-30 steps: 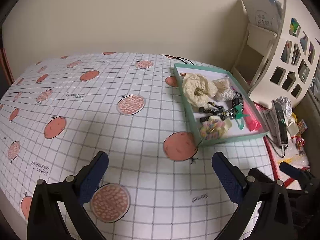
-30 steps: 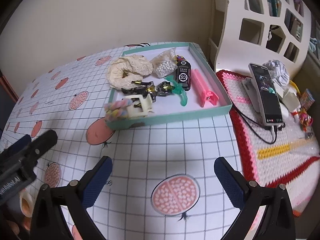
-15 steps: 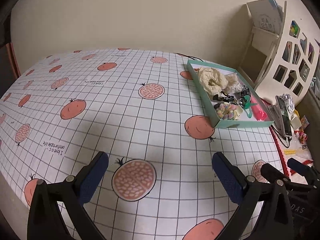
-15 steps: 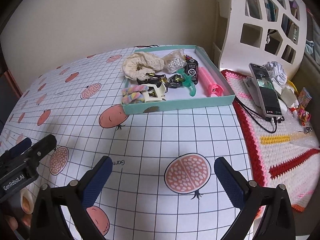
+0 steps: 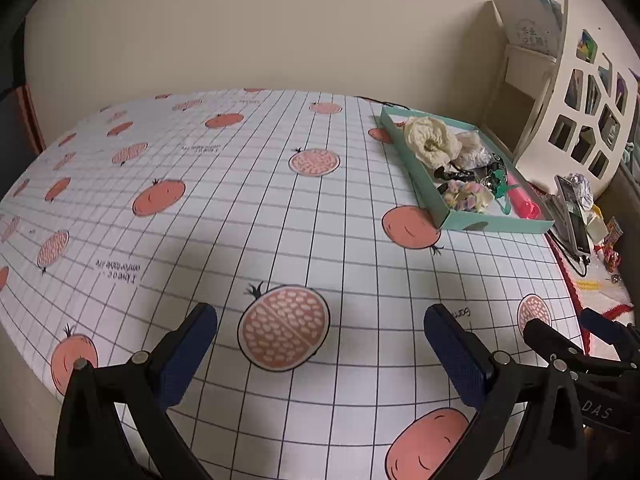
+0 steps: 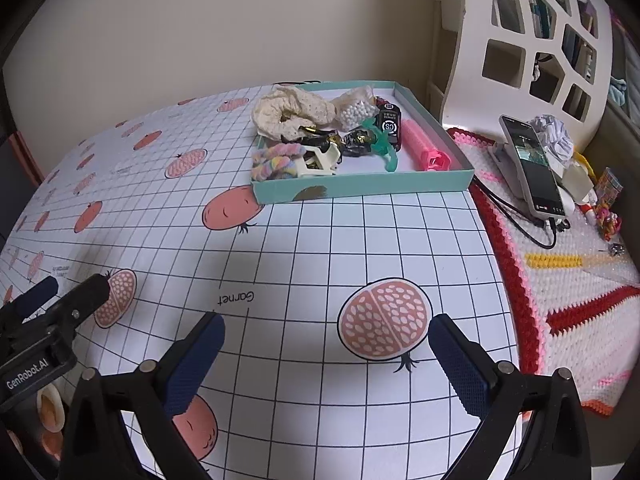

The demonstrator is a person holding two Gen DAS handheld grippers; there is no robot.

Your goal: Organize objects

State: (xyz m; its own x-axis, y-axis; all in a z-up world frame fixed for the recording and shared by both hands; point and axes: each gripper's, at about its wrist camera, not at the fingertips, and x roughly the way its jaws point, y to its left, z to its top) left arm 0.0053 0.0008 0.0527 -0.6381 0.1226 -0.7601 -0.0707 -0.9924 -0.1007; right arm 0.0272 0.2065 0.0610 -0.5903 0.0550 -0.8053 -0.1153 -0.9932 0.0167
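**Both tongs spread over the tabletop; small items gathered in the teal tray**

Left wrist view. Left tongs spread wide, nothing between the blue pads, hanging over the near part of the tabletop. The surface is a white cloth with a dark grid, printed with whole and halved pomegranates and short lines of text. One halved pomegranate print lies between the pads. A shallow teal tray sits at the far right of the cloth, close to the edge. In it: a cream scrunchie, a pastel scrunchie, a pink comb-like item; the dark pieces between them are too small to name. A plain beige wall runs behind. A white cut-out shelf stands at the right. The tips of the right tongs show at the lower right.

Right wrist view. Right tongs also spread, empty, over the grid cloth beside a halved pomegranate print. The tray lies ahead, its contents bunched toward the left and middle; a bag of white beads and a green clip can be made out. Right of the tabletop, a crocheted mat in white, red and pink carries a phone propped on a stand with a cable attached, and crumpled paper. The left tongs enter from the left edge.
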